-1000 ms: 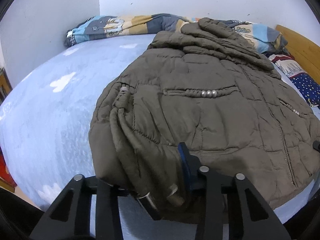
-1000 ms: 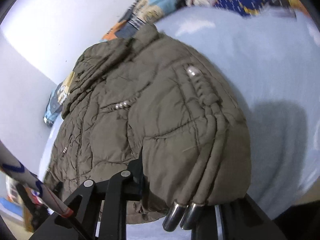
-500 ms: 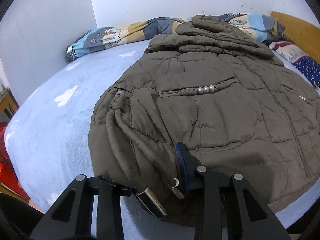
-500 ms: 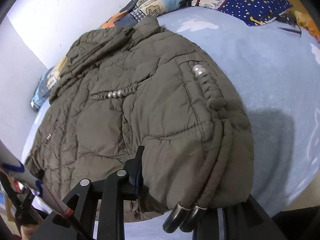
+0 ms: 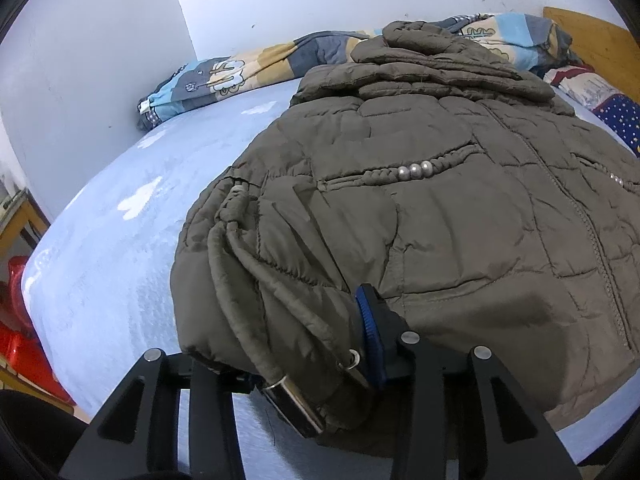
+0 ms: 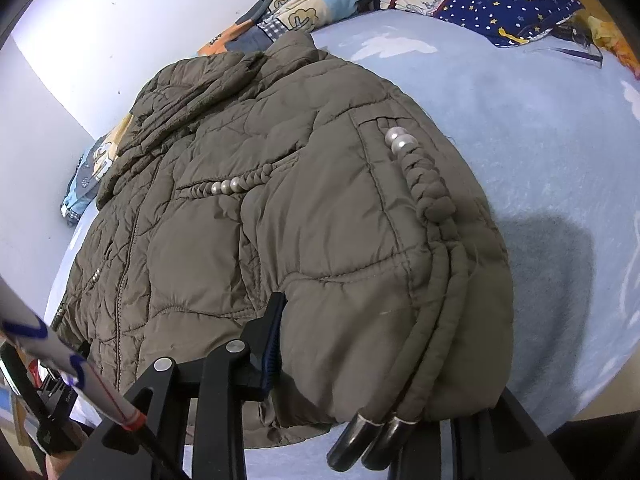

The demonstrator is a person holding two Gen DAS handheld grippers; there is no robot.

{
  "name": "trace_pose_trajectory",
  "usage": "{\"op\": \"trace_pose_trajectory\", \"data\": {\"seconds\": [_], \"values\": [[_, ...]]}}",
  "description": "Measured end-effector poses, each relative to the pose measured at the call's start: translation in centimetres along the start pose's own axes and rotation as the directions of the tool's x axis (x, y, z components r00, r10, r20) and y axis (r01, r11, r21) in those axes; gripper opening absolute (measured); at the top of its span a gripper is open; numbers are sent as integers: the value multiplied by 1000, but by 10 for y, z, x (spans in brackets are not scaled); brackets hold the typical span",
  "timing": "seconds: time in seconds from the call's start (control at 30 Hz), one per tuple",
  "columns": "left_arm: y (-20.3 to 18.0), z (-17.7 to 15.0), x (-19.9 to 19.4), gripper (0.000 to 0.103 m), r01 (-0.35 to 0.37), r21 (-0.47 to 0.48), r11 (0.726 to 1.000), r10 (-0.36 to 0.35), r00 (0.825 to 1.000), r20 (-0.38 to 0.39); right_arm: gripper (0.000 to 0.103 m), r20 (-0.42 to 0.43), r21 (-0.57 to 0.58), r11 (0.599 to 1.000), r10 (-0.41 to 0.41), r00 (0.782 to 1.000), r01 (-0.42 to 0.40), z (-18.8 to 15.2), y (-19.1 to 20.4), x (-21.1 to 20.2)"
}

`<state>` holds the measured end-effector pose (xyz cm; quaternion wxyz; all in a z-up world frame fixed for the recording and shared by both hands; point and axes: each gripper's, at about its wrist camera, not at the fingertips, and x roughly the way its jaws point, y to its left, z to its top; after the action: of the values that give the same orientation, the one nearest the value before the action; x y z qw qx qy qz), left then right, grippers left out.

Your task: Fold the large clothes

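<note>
**Ana:** White walls meet in a corner behind a bed with a pale blue fleece sheet [image 5: 120,240], and a patchwork quilt in blue, tan and grey [image 5: 224,76] is bunched along the far wall. Where is the garment?

**Ben:** The olive-brown quilted puffer jacket [image 5: 460,232] lies spread on the sheet, front up, collar toward the quilt and hem at the near edge of the bed. Braided pocket trims with 3 pearl beads [image 5: 416,170] cross its front.

**Ana:** And the left gripper [image 5: 280,360]?

**Ben:** It sits at the hem's left corner. Its jaws are opening with the bunched hem and 2 metal-tipped drawcords [image 5: 296,400] between them; the blue-ribbed pad of the right-hand finger touches the fabric, the other finger is buried underneath.

**Ana:** The right gripper [image 6: 380,368]?

**Ben:** It holds the opposite hem corner: padded fabric bulges between its fingers, one pad pressed into the cloth, and 2 dark cord ends [image 6: 372,436] hang just over the far finger.

**Ana:** Anything else?

**Ben:** A navy star-print pillow [image 6: 492,4] lies near the wooden headboard [image 5: 592,36], well apart from the jacket.
</note>
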<state>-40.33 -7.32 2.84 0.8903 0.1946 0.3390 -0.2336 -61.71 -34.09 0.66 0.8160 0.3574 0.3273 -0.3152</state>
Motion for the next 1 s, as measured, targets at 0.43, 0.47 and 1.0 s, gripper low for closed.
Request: {"op": "trace_pose_trajectory", "data": {"seconds": [0.43,0.47,1.0], "values": [[6,1,-11,30,25,-12,1000,-25,999,31,23,76,-34,999,30,997,-27,2,8,-21],[6,1,-12,30,25,-9,1000,-24,999,35,23,79,-35,999,32,996,-29,2,9,-22],[9,1,-23,26,33,-5,999,-32,997,70,21,136,-50,997,69,988,-63,4,12,-40]]}}
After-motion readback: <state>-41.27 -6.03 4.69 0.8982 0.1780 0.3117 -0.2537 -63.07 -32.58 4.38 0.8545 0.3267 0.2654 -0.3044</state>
